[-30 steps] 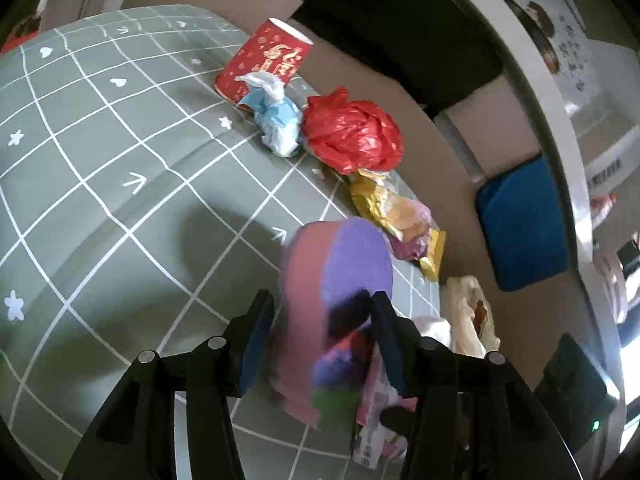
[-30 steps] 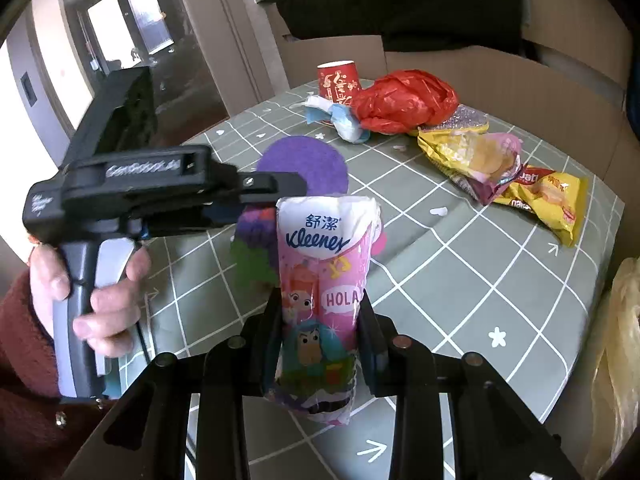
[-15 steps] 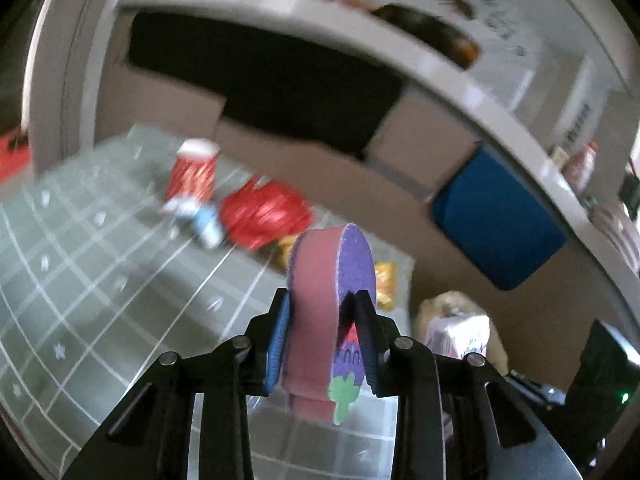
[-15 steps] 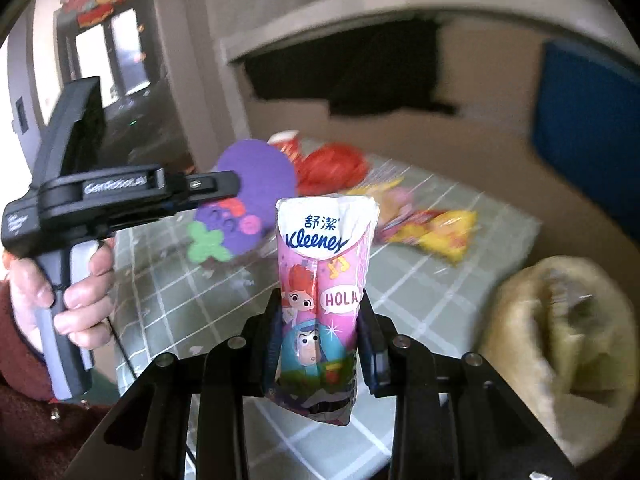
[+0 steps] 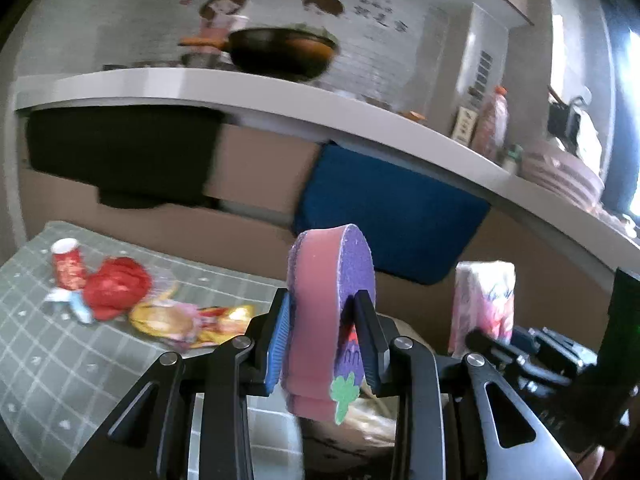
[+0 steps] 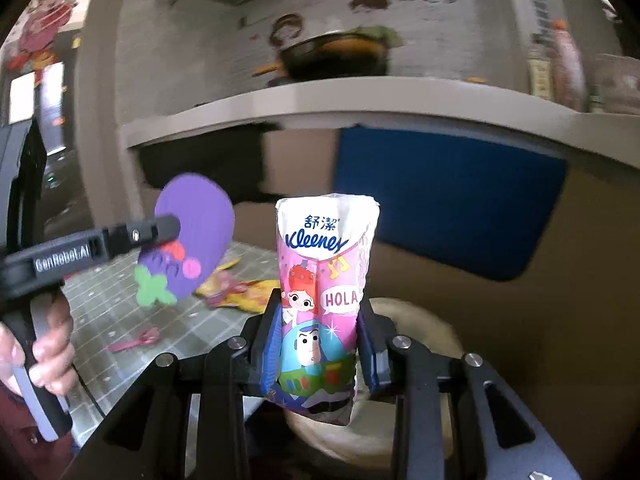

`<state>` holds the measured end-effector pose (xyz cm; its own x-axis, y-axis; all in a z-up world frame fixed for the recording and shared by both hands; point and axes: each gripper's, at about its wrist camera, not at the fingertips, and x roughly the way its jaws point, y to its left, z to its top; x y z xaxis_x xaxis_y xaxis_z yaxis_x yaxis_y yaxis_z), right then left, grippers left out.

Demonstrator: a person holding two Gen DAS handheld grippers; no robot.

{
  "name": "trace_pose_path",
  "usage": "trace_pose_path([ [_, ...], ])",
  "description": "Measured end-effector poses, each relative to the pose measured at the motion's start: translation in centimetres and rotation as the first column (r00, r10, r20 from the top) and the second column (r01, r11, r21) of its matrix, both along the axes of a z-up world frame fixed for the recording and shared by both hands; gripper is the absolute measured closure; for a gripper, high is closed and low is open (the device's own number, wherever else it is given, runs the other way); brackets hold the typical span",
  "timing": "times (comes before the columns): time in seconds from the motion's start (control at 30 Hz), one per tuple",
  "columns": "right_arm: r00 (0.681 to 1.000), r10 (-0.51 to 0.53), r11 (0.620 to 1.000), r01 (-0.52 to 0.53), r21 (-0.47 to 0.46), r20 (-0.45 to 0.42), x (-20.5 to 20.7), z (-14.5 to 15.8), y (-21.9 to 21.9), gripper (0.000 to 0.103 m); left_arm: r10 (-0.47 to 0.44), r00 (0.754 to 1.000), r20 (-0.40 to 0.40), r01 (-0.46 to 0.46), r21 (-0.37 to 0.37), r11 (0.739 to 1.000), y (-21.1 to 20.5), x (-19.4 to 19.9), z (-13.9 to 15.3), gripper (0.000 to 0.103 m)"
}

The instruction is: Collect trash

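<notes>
1. Between your left gripper's [image 5: 322, 338] jaws stands a purple and pink sponge [image 5: 330, 312], pinched by both pads; the jaws have just been closing on it.
2. Your right gripper [image 6: 318, 354] is clamped on a tissue pack [image 6: 326, 292], which stands upright in the jaws.
3. You are in the carrying step, as I judge it: both pieces are lifted clear of the table [image 5: 60, 360] and held over the pale bag [image 6: 416, 320] whose mouth shows just below and beyond the right fingertips.
4. Next, you likely need to bring each piece over the bag's opening and spread the jaws so it drops inside. The opening is partly hidden behind the tissue pack, so line up carefully.
5. Left of the left gripper, on the table, trash remains: one red paper cup [image 5: 68, 262], one red crumpled bag [image 5: 116, 288], one blue-white wad [image 5: 74, 304], and yellow snack wrappers [image 5: 188, 322], apparently two, though blur prevents a sure count.
6. One small pink scrap [image 6: 136, 342] lies on the table left of the right gripper.
</notes>
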<state>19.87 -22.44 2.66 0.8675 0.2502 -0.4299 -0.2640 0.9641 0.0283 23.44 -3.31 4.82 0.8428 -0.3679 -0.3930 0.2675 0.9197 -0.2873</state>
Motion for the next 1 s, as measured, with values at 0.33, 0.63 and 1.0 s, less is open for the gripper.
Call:
trace_pose_path([
  [0.33,0.990,-0.134,0.991,0.133,0.036,0.043,0.2,0.8,-5.5,0.073,-0.085,0.996,0.003,0.085,0.018,0.996,-5.2,1.2,-0.8,0.070],
  [0.63,0.991,-0.132,0.988,0.132,0.084,-0.006,2.5,-1.2,-6.3,0.073,-0.102,0.993,-0.059,0.103,0.023,0.994,-6.4,3.2,-3.0,0.070],
  [1.0,0.985,-0.157,0.982,0.163,0.095,-0.063,5.3,-4.0,-8.1,0.073,-0.149,0.955,-0.258,0.152,-0.011,0.988,-8.9,8.4,-9.5,0.071],
])
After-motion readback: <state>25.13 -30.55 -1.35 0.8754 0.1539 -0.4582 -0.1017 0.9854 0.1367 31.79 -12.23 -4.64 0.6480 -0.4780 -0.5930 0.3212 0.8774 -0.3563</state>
